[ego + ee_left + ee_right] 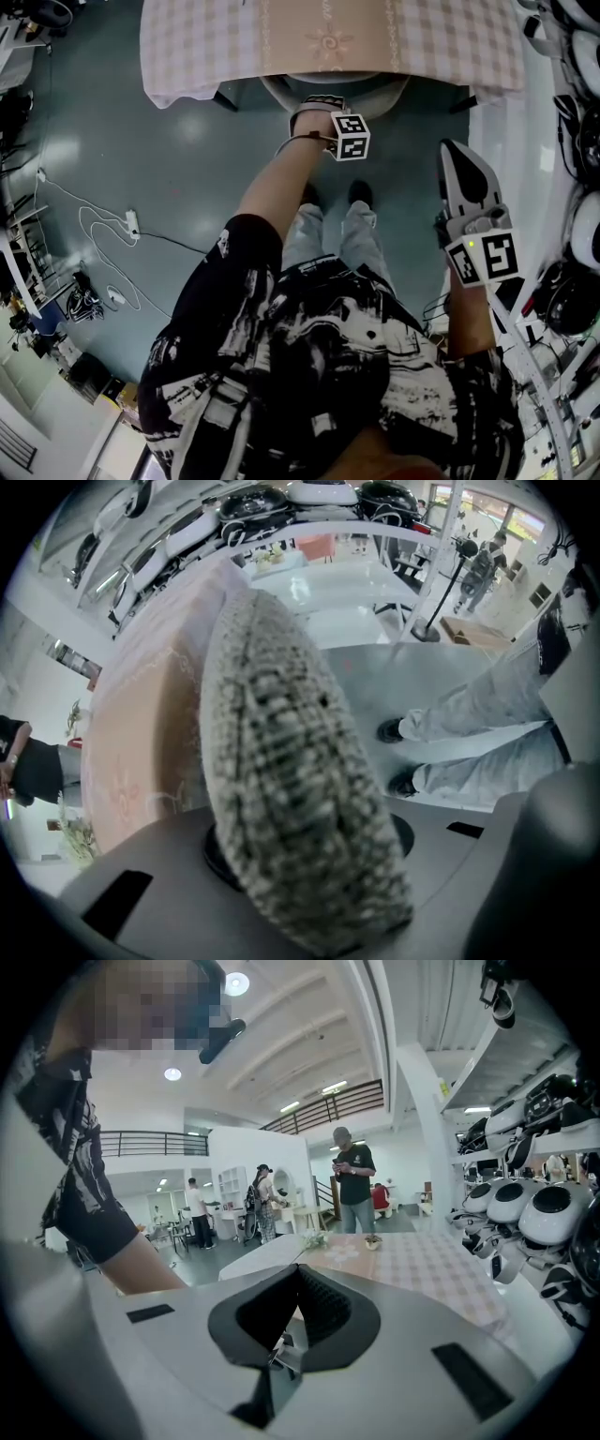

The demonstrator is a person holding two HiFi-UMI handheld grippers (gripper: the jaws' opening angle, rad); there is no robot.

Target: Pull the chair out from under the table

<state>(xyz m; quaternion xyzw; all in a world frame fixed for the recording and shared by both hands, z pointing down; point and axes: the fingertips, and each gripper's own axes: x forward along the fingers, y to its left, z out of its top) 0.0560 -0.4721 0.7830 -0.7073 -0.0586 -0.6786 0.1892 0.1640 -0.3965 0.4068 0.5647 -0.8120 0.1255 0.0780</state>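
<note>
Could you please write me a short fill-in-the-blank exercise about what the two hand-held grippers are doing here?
1. The left hand-held gripper is closed on the backrest of the ____.
2. That piece of furniture stands tucked under the ____.
3. The right hand-held gripper, with its jaws together, holds ____.

Missing words: chair; table; nothing.

chair (389,92) (seat, legs) hidden, under table (206,47)
</note>
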